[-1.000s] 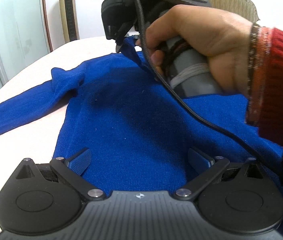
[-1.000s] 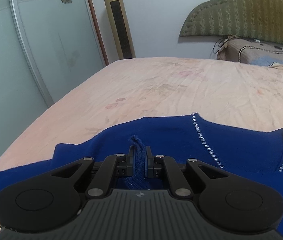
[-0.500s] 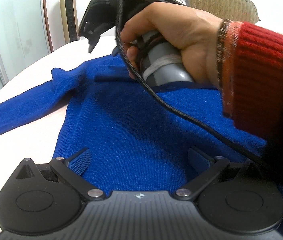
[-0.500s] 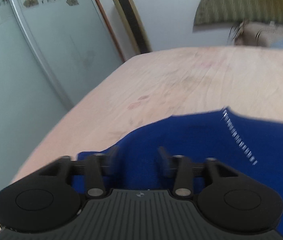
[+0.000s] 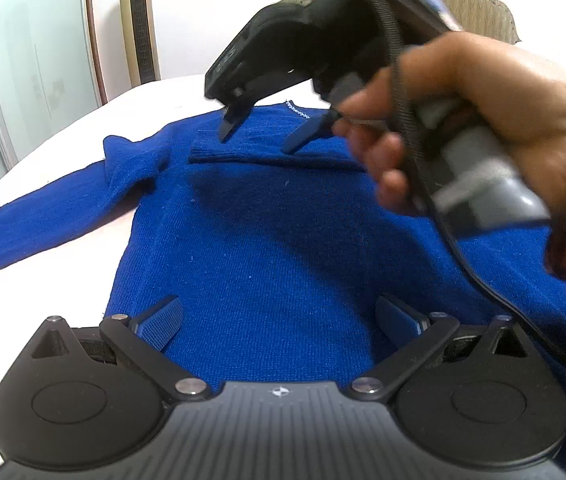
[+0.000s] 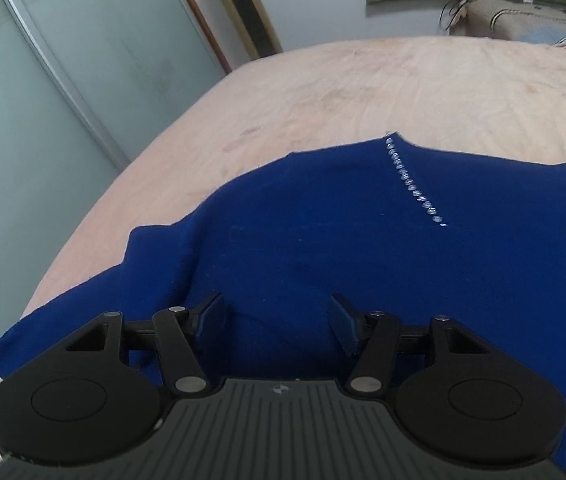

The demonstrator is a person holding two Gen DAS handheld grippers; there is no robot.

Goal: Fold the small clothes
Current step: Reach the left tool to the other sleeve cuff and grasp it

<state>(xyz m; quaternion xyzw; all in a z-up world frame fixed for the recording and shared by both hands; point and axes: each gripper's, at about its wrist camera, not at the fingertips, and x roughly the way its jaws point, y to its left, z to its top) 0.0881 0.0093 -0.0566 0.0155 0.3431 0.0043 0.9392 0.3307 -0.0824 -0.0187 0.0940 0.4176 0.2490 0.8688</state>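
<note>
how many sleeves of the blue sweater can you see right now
2. One sleeve stretches out flat to the left across the bed; the other lies folded across the blue sweater chest, just below the open right hand-held gripper.

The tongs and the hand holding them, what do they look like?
Each tongs set is black, with two round discs, a ribbed grey middle and blue fingertip pads. The right tongs have a grey handle and a black braided cable. The hand wears a red sleeve.
</note>
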